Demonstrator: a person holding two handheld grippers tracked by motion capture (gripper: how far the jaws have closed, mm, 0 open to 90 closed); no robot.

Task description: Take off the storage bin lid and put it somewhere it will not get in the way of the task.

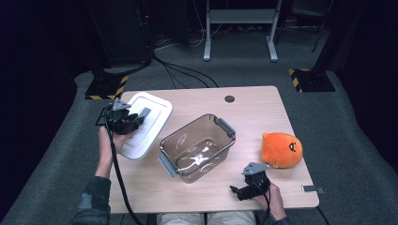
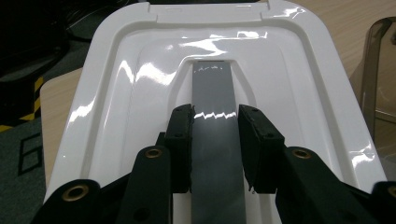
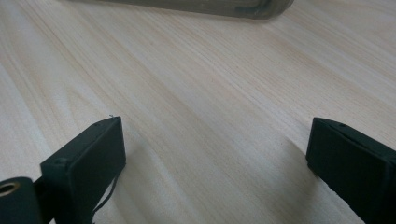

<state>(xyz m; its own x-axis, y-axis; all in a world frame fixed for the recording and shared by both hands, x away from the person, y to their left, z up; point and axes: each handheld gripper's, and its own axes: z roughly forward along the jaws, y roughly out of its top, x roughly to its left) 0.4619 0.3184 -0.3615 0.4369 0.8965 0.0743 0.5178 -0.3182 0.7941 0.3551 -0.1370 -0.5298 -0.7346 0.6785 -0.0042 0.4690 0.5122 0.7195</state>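
Note:
A white plastic lid (image 1: 149, 123) lies at the table's left side, its glossy top (image 2: 140, 84) facing me in the left gripper view. My left gripper (image 1: 138, 116) (image 2: 215, 114) is shut on the lid's grey handle strip (image 2: 212, 88), one pad pressed against each side. A clear brown-tinted bin (image 1: 197, 147) with grey latches stands empty at mid-table. An orange plush toy (image 1: 281, 149) rests to its right. Near the front edge my right gripper (image 1: 237, 192) (image 3: 215, 135) hovers open just over bare wood, jaws far apart, with the bin's base (image 3: 210, 7) beyond it.
The wooden table (image 1: 253, 112) has a small dark hole (image 1: 229, 99) near its far edge and a small grey piece (image 1: 313, 189) at its front right corner. Cables and striped stand bases (image 1: 108, 88) lie on the grey floor behind.

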